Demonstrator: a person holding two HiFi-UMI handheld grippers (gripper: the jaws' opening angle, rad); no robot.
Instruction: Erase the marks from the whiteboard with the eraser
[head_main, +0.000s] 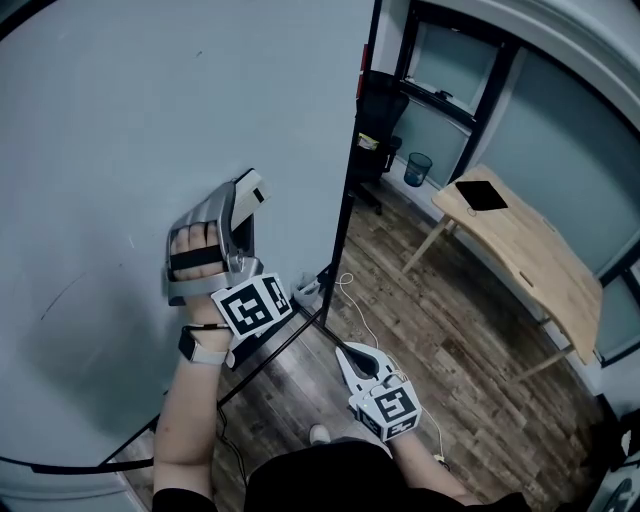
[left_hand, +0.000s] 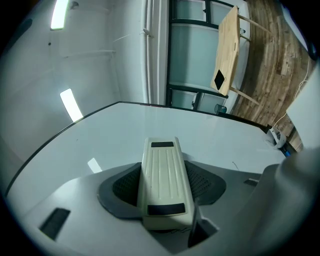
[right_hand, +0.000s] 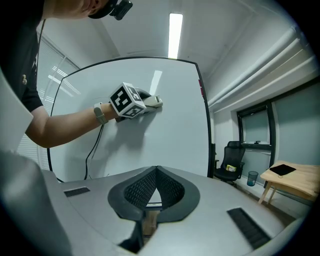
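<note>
So the whiteboard (head_main: 110, 130) is the big thing here. In the head view it fills everything from 7 round to 12 o'clock, standing upright on a dark frame. It looks mostly clean, with just a faint curved line out at 8 o'clock. The plank floor (head_main: 470, 360) takes up the rest, from 1 down to 6.

A wooden table (head_main: 540, 260) sits at 3 o'clock with a flat black slab (head_main: 481, 195) on its far end. There's a black office chair (head_main: 378, 125) at about 12:30, right beside the board's edge, and a small blue bin (head_main: 418, 168) at 1 o'clock.

The left gripper (head_main: 240, 215) is just off centre toward 9 o'clock and up against the board. Its jaws are clamped on the cream eraser (left_hand: 164, 182), one pad on each long side, and the eraser's far end pokes out toward the board surface.

The right gripper (head_main: 352, 362) hangs low at 6 o'clock, well away from the board. Its jaw tips are pinched together with nothing between them.
</note>
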